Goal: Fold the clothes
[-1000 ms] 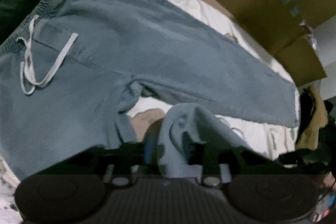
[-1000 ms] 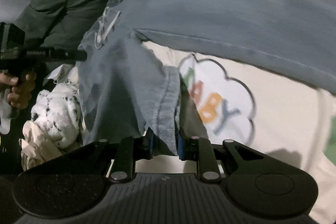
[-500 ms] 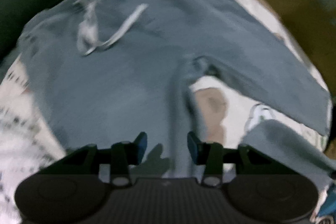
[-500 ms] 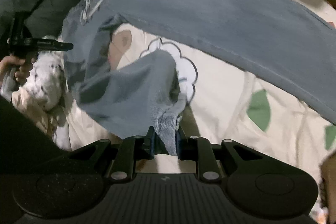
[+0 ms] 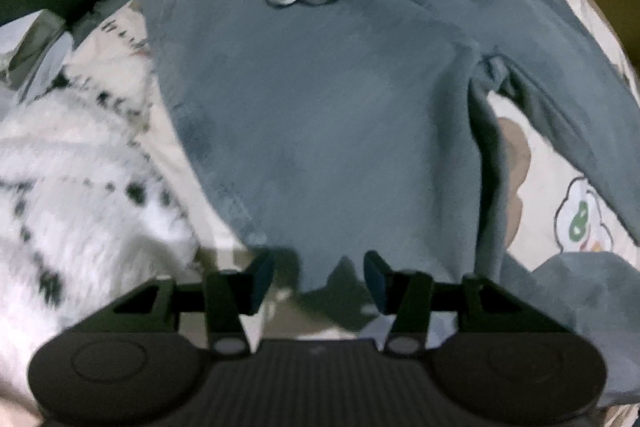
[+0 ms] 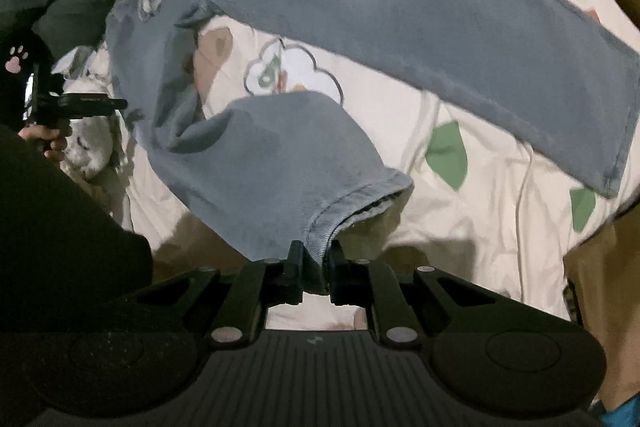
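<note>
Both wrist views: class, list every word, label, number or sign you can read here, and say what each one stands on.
No text reads whole in either view.
Cloud print on the cream bedsheet: coloured letters inside the cloud, too blurred and partly covered to read.
Same cloud in the left wrist view: one green letter shows, perhaps "B", uncertain.
Pink paw-print sign on a dark surface, no words.
Grey-blue trousers: no label visible.

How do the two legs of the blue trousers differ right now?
The far leg lies stretched out flat on the printed sheet; the near leg is bent back and lifted off it. The far leg's hem is free; the near leg's hem is pinched in the right gripper, whose jaws have just been closing. Both are the same grey-blue fabric with stitched hems.
</note>
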`<state>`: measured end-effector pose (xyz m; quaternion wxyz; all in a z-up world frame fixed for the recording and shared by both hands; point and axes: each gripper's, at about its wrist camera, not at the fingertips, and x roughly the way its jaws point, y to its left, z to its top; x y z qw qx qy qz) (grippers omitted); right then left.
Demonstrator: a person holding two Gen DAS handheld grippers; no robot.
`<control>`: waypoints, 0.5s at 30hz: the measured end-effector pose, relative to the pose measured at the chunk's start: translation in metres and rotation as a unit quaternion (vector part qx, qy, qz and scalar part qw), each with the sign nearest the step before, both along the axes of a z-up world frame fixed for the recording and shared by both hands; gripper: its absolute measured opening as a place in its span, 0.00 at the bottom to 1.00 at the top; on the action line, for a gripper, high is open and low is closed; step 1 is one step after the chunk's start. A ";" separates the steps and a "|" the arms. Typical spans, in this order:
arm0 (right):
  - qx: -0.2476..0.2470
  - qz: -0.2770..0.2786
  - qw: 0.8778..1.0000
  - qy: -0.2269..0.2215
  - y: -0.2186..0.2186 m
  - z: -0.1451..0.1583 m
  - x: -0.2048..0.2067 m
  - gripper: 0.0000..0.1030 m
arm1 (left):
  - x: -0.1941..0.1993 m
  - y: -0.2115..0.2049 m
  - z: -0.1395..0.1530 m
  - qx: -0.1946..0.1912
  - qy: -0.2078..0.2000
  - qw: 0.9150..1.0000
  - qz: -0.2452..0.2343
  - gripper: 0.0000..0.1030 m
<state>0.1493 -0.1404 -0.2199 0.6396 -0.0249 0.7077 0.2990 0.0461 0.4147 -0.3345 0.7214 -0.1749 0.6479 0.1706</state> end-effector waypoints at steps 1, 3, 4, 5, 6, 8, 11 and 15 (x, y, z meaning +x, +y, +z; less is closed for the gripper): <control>-0.004 -0.003 1.000 0.007 -0.002 -0.003 -0.002 0.10 | -0.002 -0.001 -0.001 0.001 0.002 1.000 0.001 0.55; -0.010 -0.006 1.000 0.019 -0.005 -0.009 -0.009 0.09 | -0.007 -0.001 -0.005 -0.004 0.003 1.000 0.003 0.57; -0.013 -0.007 1.000 0.024 -0.006 -0.012 -0.013 0.09 | -0.010 -0.002 -0.008 -0.010 0.001 1.000 0.004 0.57; -0.016 -0.008 0.999 0.027 -0.007 -0.014 -0.018 0.09 | -0.011 -0.002 -0.012 -0.014 -0.001 1.000 0.006 0.57; -0.016 -0.018 0.999 0.031 -0.010 -0.015 -0.023 0.09 | -0.013 -0.002 -0.016 -0.016 -0.004 1.000 0.010 0.57; -0.016 -0.036 0.998 0.039 -0.016 -0.018 -0.032 0.08 | -0.019 0.000 -0.024 -0.024 -0.013 0.999 0.026 0.57; -0.017 -0.065 0.997 0.046 -0.028 -0.019 -0.047 0.08 | -0.027 0.006 -0.037 -0.053 -0.032 0.996 0.062 0.57; -0.014 -0.115 0.992 0.057 -0.046 -0.019 -0.065 0.08 | -0.032 0.009 -0.051 -0.082 -0.069 0.990 0.092 0.54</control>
